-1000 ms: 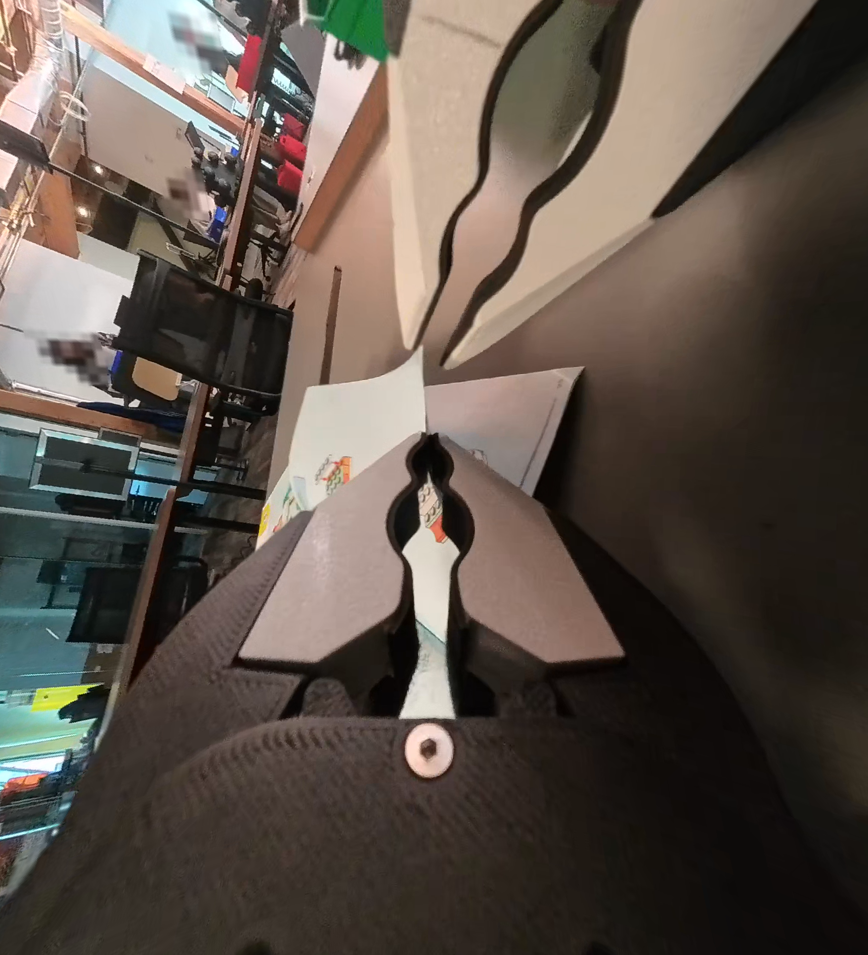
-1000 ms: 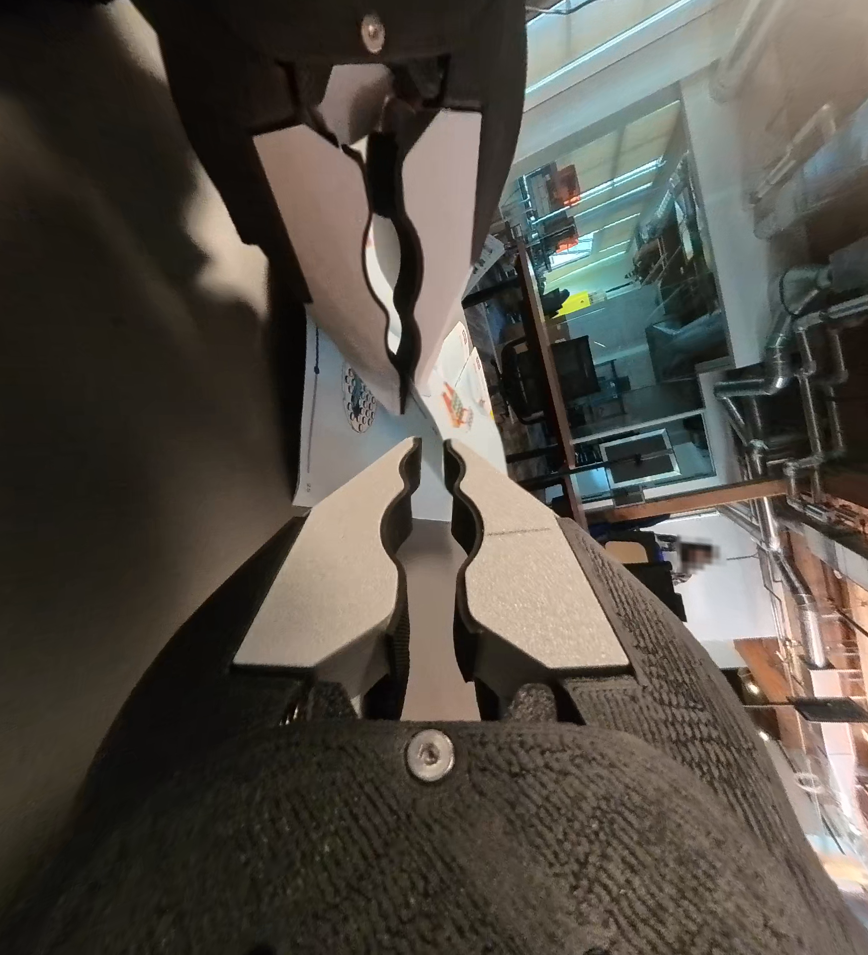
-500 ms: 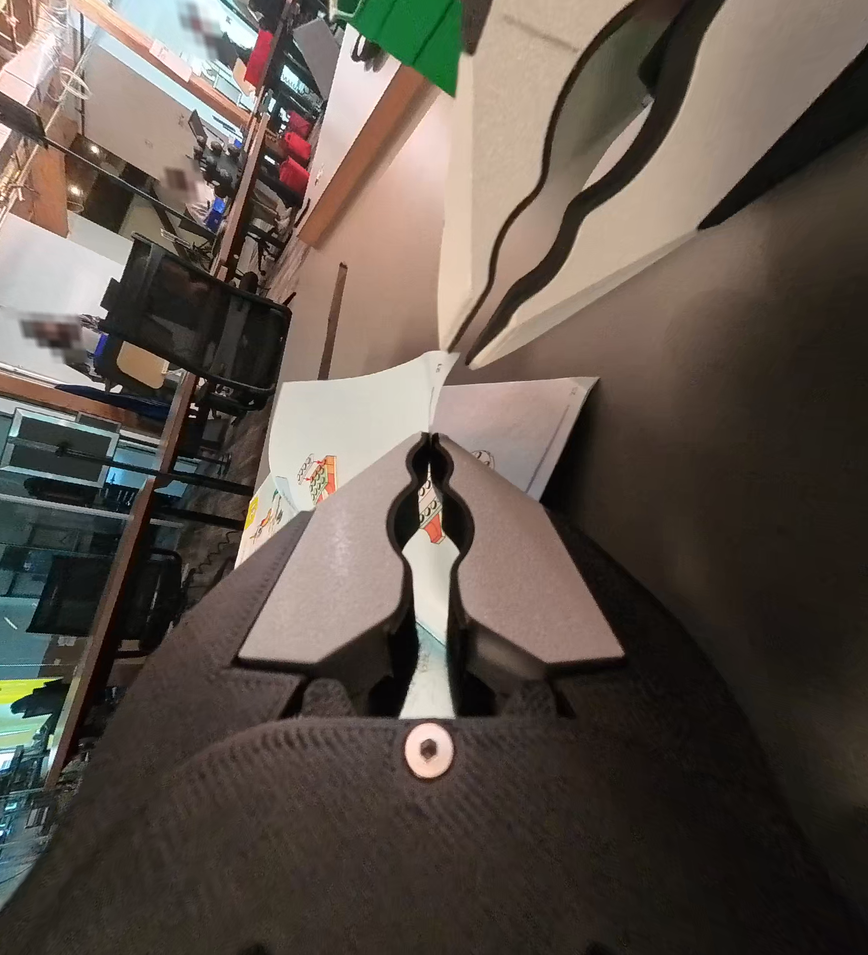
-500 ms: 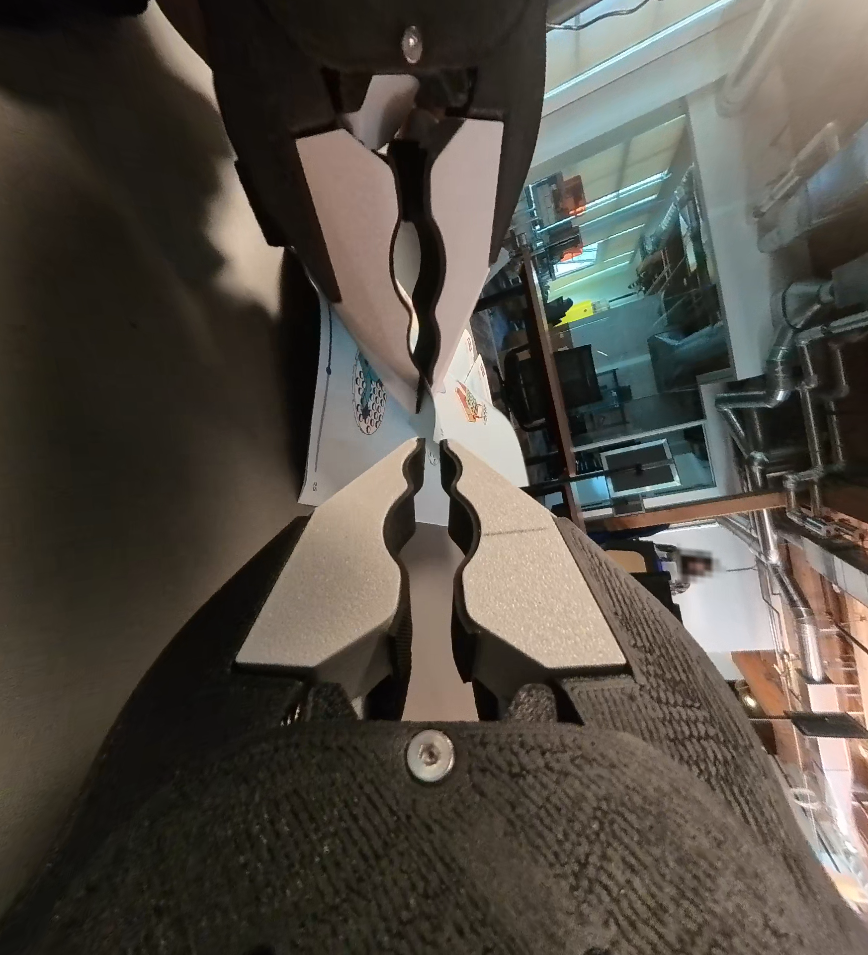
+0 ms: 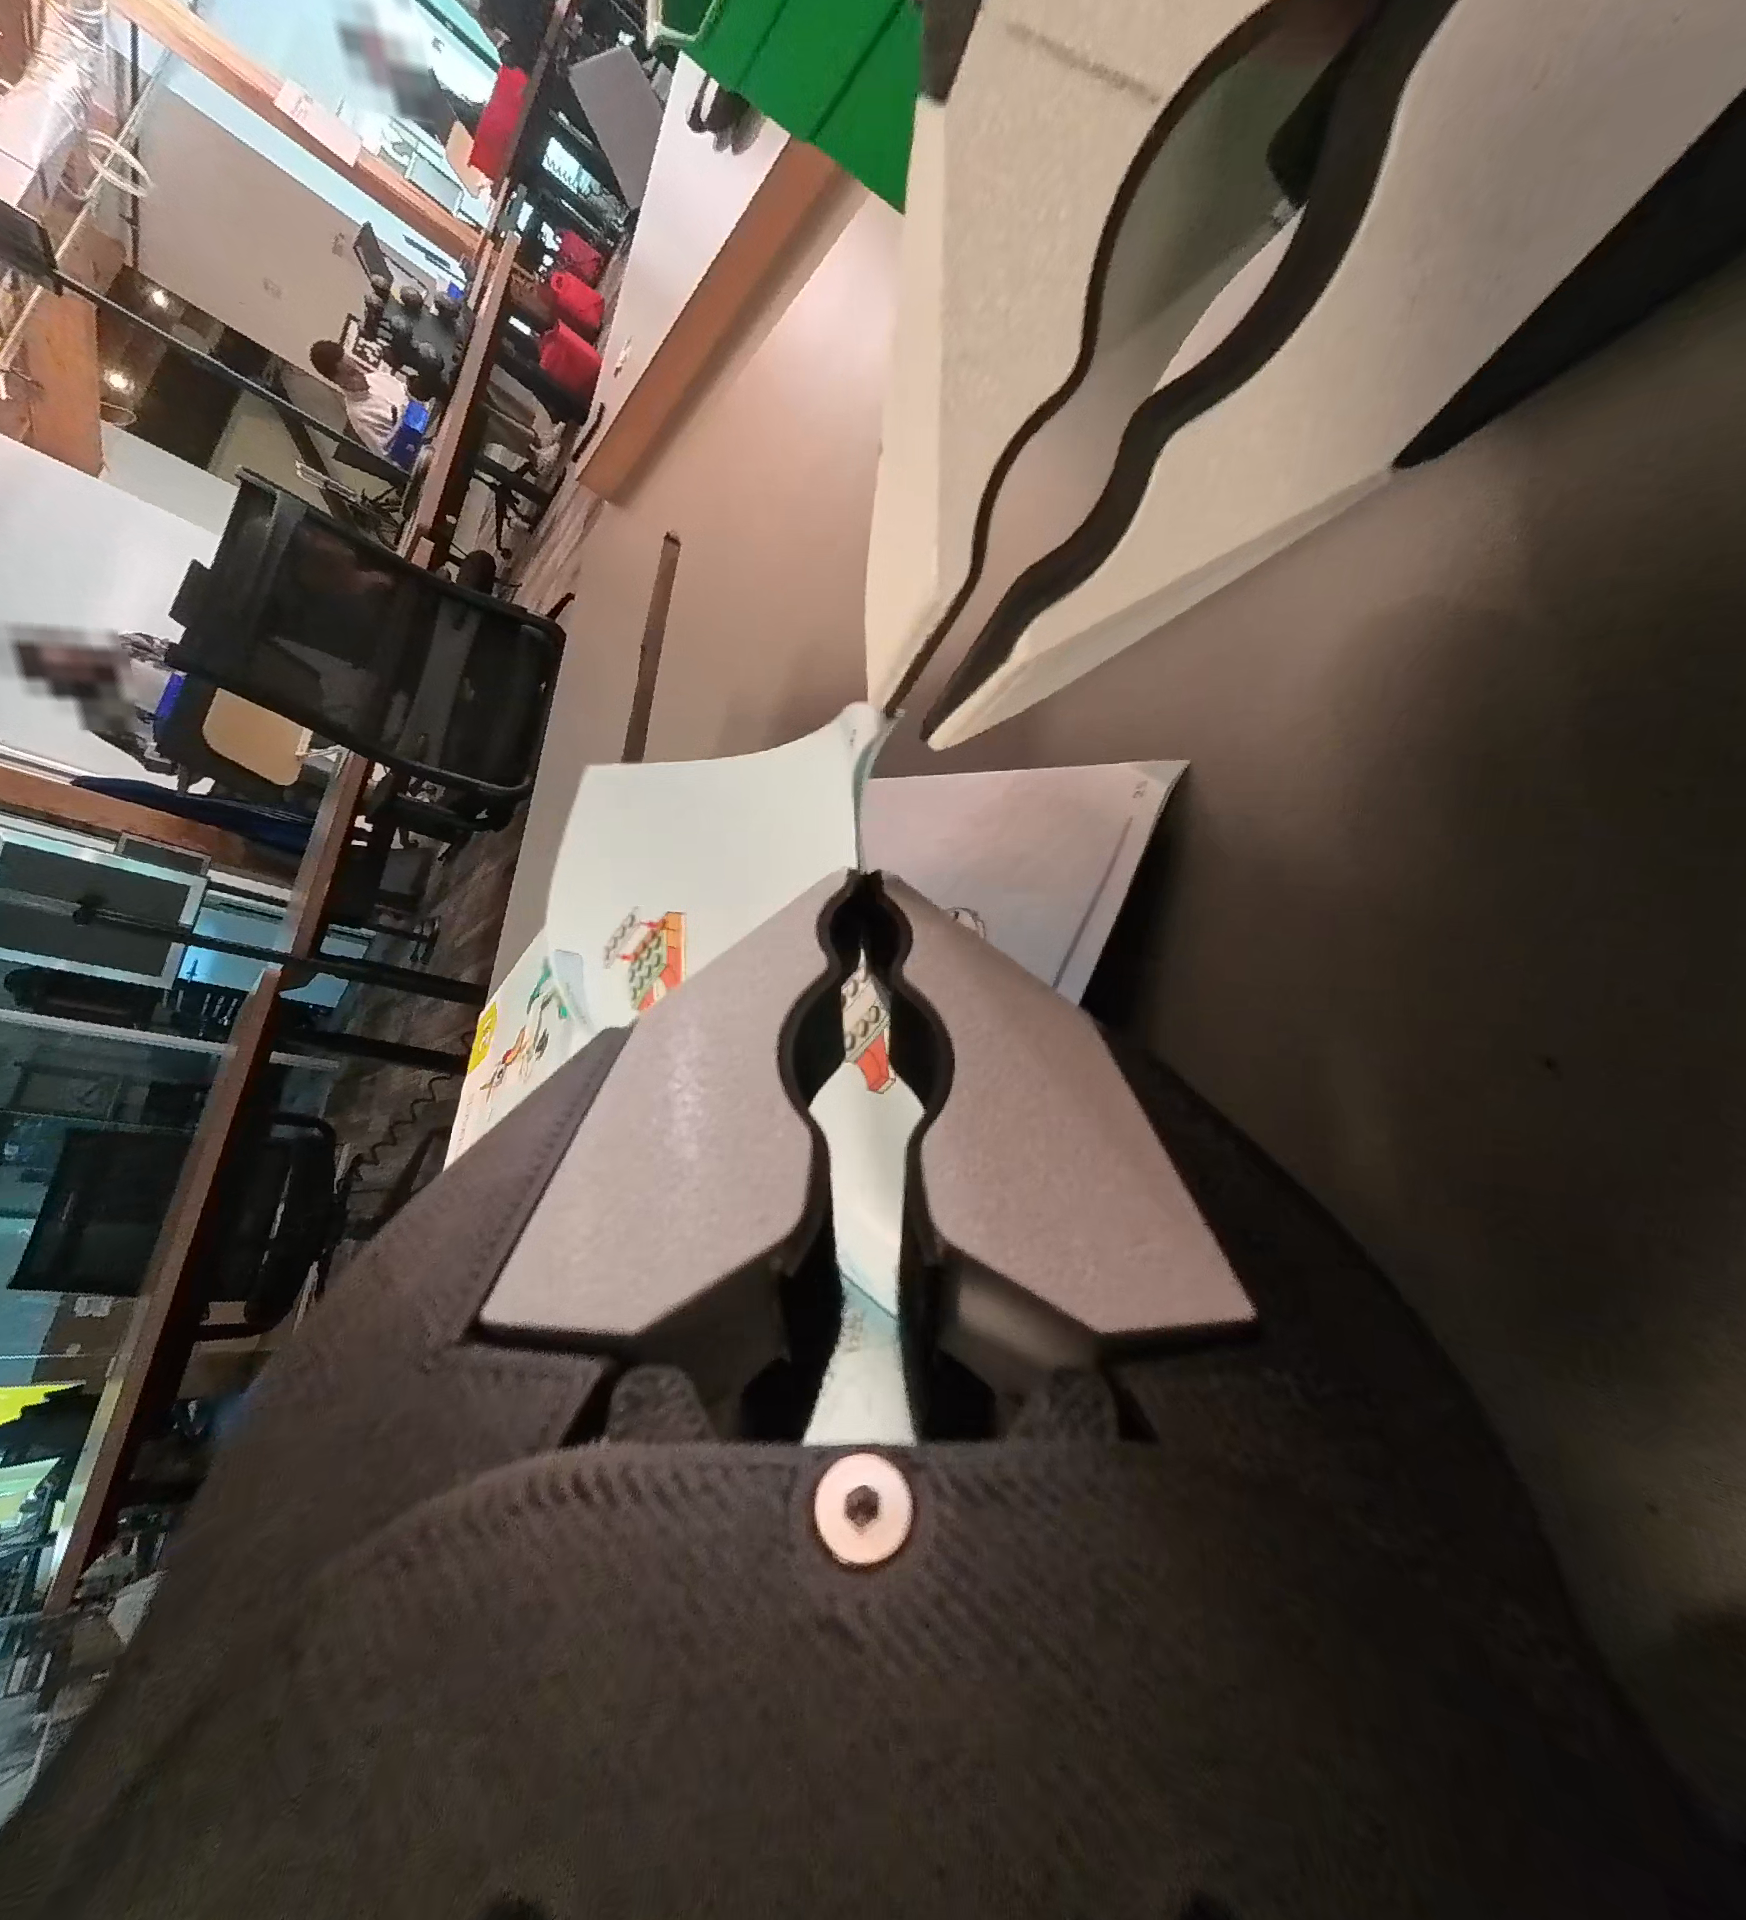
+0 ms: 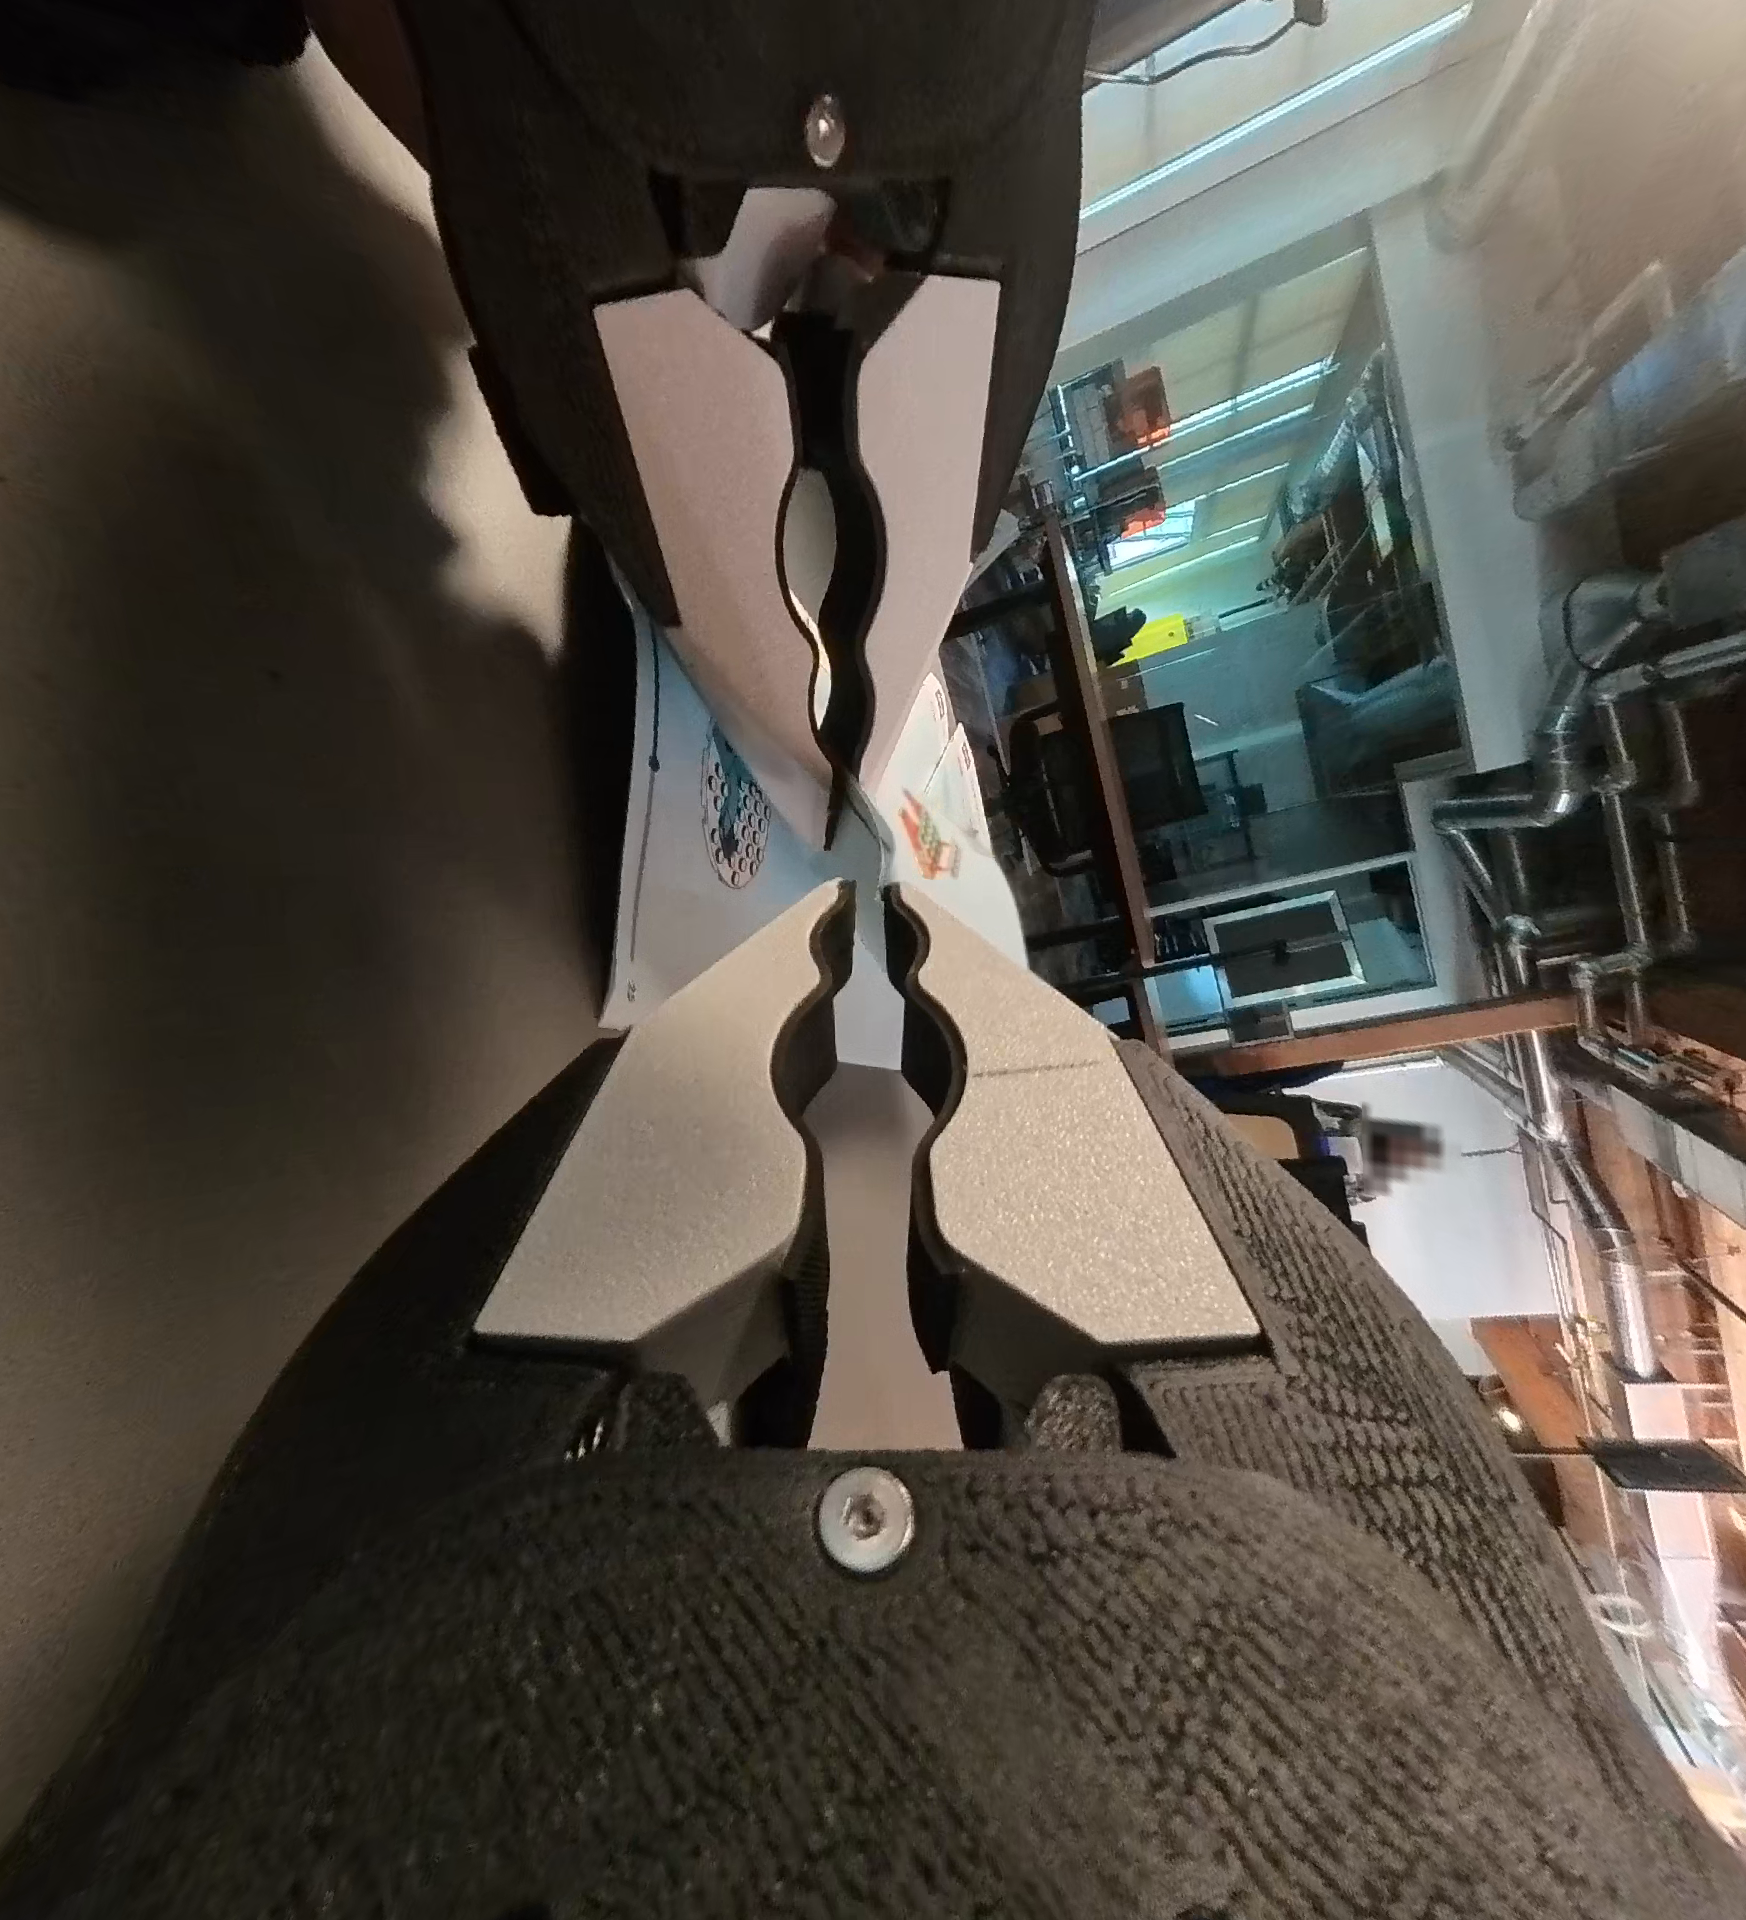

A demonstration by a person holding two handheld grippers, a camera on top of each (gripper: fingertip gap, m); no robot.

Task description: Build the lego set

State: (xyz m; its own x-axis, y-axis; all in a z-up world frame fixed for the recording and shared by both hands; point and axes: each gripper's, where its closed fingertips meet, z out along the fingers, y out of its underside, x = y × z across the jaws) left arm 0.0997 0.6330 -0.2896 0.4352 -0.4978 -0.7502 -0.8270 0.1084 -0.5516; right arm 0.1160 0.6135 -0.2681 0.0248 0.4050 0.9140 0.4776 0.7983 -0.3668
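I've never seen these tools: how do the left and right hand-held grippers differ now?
The left hand-held gripper has its tips touching; the right hand-held gripper shows a narrow gap. The right one's tips reach a lifted page edge of the booklet; the left one's sit over its flat pages. Both have grey wavy fingers and point at each other.

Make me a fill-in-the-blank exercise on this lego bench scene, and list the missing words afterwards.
1. The flat plastic piece at the top edge of the left wrist view is coloured ___.
2. The white paper instruction booklet lies ___, with its printed pages showing.
3. The left claw and the right claw point ___ each other over the booklet.

Missing words: green; open; toward
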